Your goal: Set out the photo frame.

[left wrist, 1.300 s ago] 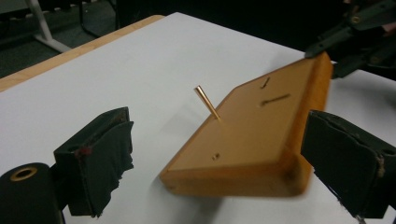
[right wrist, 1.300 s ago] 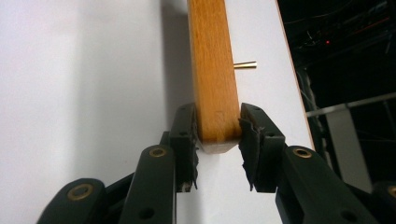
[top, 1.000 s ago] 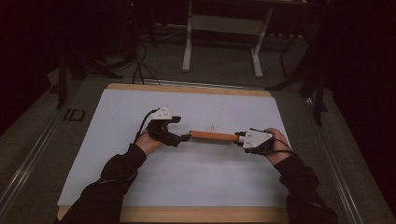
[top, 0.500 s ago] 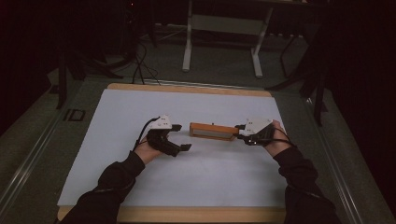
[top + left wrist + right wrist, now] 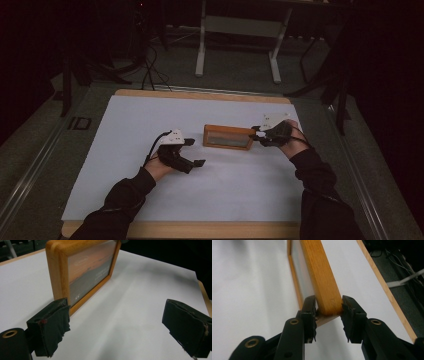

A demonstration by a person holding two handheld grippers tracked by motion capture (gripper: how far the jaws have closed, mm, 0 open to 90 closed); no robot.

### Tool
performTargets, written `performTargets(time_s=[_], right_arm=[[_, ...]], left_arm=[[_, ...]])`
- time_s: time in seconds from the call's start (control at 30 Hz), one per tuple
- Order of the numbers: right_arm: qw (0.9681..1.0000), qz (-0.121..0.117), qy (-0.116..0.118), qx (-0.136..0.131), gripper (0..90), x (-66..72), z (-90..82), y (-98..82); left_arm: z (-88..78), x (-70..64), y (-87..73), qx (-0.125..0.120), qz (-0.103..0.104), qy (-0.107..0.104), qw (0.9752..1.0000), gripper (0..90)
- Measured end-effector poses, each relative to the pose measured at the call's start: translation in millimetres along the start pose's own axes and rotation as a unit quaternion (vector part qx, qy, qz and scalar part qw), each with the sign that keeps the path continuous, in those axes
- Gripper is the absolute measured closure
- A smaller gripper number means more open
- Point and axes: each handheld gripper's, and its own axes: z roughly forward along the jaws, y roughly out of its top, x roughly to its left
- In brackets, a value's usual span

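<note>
- a wooden picture frame (image 5: pixel 228 137) stands upright on its long edge on the white table cover (image 5: pixel 150 120), a little right of the table's middle in the high view, its glazed front facing the person.
- the right gripper (image 5: pixel 256 135) is clamped on the frame's right end; in the right gripper view its two black jaws press the front and back faces of the wooden edge (image 5: pixel 322 282) near the upper corner.
- the right hand (image 5: pixel 280 134) sits just beside that end of the frame, the dark sleeve (image 5: pixel 320 195) running back to the bottom edge of the high view.
- the left gripper (image 5: pixel 192 152) is near the frame's left end but apart from it, low over the cover, with its jaws spread wide and nothing between them.
- in the left gripper view the frame's front (image 5: pixel 87 272) shows an orange and grey print with small pale lettering, too small to read; the frame's near corner stands just behind the left-hand jaw pad (image 5: pixel 50 325).
- a cable (image 5: pixel 151 149) loops from the left gripper back toward the left hand (image 5: pixel 162 162).
- the light wooden table edge (image 5: pixel 200 94) shows beyond the cover, and a desk's pale legs (image 5: pixel 201 50) stand on the dark floor behind.
</note>
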Motion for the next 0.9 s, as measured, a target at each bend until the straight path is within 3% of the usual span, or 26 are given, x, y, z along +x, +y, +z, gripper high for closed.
performTargets(time_s=[0.47, 0.7, 0.9], right_arm=[[0.9995, 0.030, -0.006, 0.011, 62.7, -18.9, 13.3, 4.7], [0.9980, 0.062, -0.006, 0.001, 61.8, -25.8, 18.6, 3.5], [0.9973, 0.074, -0.004, -0.008, 61.0, -32.4, 23.3, 1.4]], left_arm=[[2.1, -1.8, -9.4, -0.007, -0.008, 0.005, 0.9999, 8.0], [2.4, -1.2, -13.0, -0.012, -0.009, 0.010, 0.9998, 8.0], [2.9, 0.0, -15.1, -0.015, -0.014, 0.012, 0.9997, 8.0]])
